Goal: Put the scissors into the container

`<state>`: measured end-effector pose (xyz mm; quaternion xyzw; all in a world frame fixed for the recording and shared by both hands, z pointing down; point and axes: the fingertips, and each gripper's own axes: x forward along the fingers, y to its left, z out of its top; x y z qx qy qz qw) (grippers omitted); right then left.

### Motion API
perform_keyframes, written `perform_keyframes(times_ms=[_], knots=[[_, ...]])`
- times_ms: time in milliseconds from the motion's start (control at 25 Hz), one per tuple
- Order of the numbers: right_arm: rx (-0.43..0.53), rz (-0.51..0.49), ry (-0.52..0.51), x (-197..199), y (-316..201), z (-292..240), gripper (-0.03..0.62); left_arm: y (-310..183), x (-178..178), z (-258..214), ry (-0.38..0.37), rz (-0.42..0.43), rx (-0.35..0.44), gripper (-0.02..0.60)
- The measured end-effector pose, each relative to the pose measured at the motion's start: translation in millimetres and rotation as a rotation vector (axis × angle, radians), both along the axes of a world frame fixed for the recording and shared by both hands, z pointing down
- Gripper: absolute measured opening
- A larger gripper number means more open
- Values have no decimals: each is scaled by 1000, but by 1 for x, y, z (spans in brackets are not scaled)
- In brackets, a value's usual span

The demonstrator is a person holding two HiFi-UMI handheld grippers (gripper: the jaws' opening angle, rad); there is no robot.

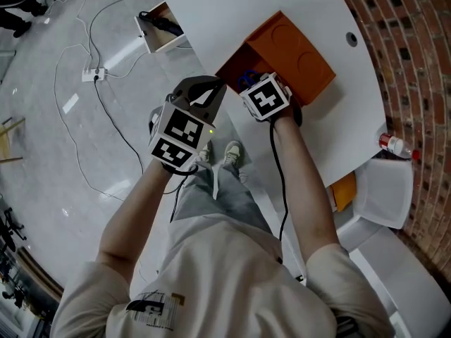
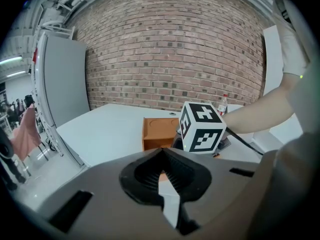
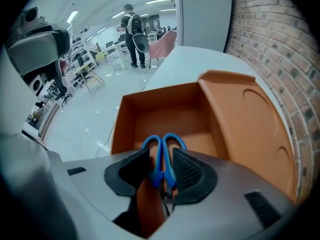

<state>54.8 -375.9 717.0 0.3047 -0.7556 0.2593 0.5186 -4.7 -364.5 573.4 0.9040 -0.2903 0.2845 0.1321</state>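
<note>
Blue-handled scissors hang handles forward between the pads of my right gripper, just over the near edge of the open orange container. The pads stand slightly apart from the handles, so the gripper is open. The container's lid lies folded out to the right. In the head view the right gripper is at the container, with a bit of blue handle showing. My left gripper hovers off the table's edge to the left, shut and empty; it faces the container.
The container sits on a white table beside a brick wall. A bottle and a white chair are to the right. On the floor lie a cardboard box, cables and a power strip.
</note>
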Motion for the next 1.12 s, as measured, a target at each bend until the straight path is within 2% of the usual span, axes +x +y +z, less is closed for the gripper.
perform_keyframes(times_ms=[80,200,400,680,920,1120], knots=[[18,1,5,3,-2,-5,141,3,0,-3,-3,2,3,8],[-23,11,11,11,7,-8,122,6,1,-14,-6,7,17,8],[37,22,-3,18,0,-38,75,4,4,-41,2,2,66,8],[222,-22,-23,19,-11,-134,74,7,12,-101,36,29,154,8],[405,-6,-54,25,-11,-227,30,11,15,-155,22,42,254,8],[549,6,-104,25,1,-305,17,15,16,-211,56,40,344,8]])
